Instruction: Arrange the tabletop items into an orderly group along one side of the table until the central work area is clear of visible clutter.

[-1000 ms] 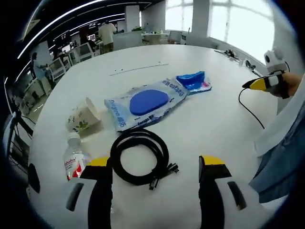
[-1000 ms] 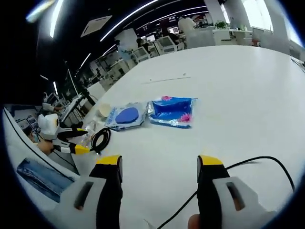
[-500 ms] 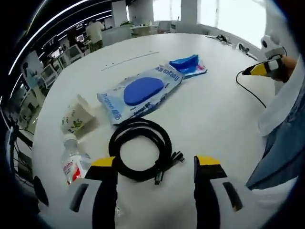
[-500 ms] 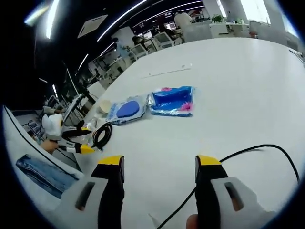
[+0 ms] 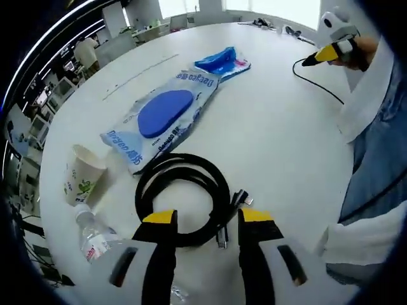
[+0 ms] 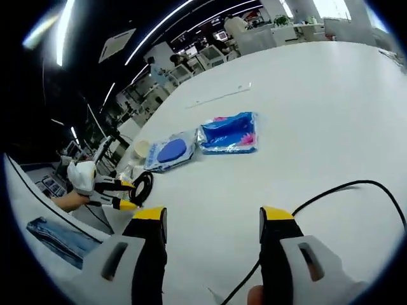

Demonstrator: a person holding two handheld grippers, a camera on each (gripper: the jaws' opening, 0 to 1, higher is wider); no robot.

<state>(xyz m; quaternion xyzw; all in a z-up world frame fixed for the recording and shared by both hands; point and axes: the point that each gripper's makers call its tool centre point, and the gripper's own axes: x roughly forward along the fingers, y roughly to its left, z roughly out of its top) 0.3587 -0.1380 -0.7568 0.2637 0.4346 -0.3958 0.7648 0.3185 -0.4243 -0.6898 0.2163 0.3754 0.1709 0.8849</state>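
A coiled black cable (image 5: 184, 200) lies on the white table (image 5: 286, 146) right in front of my left gripper (image 5: 206, 219). Its jaws are open but narrowed, one on each side of the coil's near arc and its plug ends. Beyond the coil lie a large blue-and-white pack (image 5: 165, 117) and a smaller blue packet (image 5: 222, 60). A paper cup (image 5: 79, 178) lies on its side at the left, with a water bottle (image 5: 95, 238) below it. My right gripper (image 6: 213, 219) hangs open over bare table, nothing between its fingers. From there the coil (image 6: 141, 187) and the left gripper (image 6: 117, 194) sit far left.
A loose black cord (image 6: 331, 190) runs across the table (image 6: 318, 95) toward the right gripper (image 5: 327, 54). The person's white sleeve and jeans (image 5: 375, 165) fill the right side. Desks and people stand far behind the table.
My left gripper has dropped closer to the cable coil and its jaws have narrowed around the coil's near side. The right gripper has hardly moved.
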